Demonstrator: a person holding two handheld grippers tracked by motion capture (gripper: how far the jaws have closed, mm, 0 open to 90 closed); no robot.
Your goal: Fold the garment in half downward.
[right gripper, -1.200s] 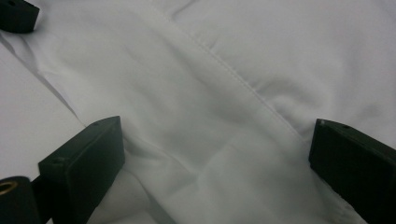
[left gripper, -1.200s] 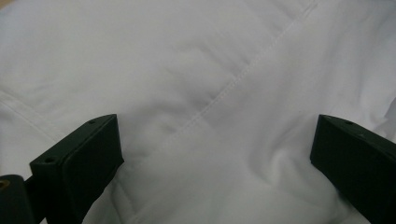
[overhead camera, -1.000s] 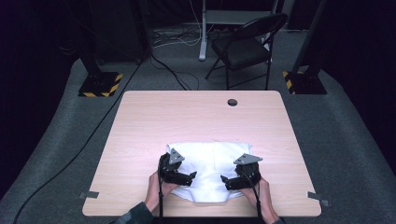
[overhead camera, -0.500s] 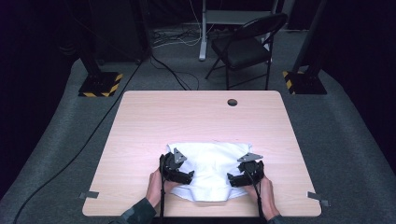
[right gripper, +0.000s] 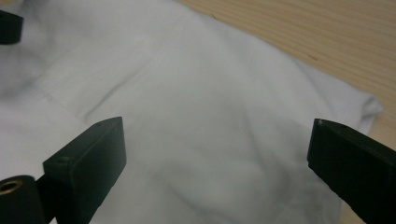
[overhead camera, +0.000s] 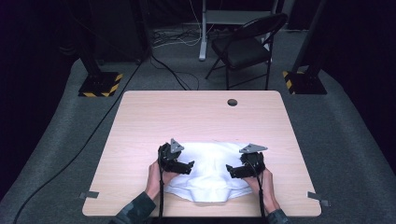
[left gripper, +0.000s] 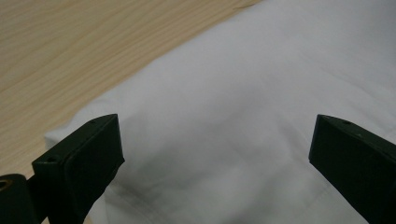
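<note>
White cloth garment, soft cotton-like fabric (overhead camera: 208, 170), lies spread on light wood-grain desk (overhead camera: 196, 116), near-centre of the near half, its lower edge close to desk's near rim. Fabric rumpled, low folds across the middle; a narrower flap hangs toward the person at bottom centre.

L gripper (overhead camera: 186, 167), black w/ grey three-cornered plate on top, sits at garment's left edge, tips pointing inward over the cloth. Left gripper view: L gripper (left gripper: 215, 154) has jaws spread wide, nothing between them but white fabric below; garment's edge runs diagonally, bare desk wood (left gripper: 84, 42) upper left. Whether the tips touch the cloth: can't tell.

R gripper (overhead camera: 233, 171), same build, at garment's right edge, tips pointing inward toward the L one. Right gripper view: R gripper (right gripper: 217, 154) also wide apart, holding nothing, white fabric (right gripper: 187, 93) under them w/ a seam line and soft creases; garment corner ends at right against desk wood. Dark bit of the other gripper at top-left corner of that view.

Both hands come in from desk's near side; left hand (overhead camera: 154, 177) and right hand (overhead camera: 267, 186) wrap the gripper handles, sleeves patterned dark.

Round dark hole (overhead camera: 232, 102) in desk's far part, well apart from garment. Black folding chair (overhead camera: 247, 46) on grey floor beyond desk.
</note>
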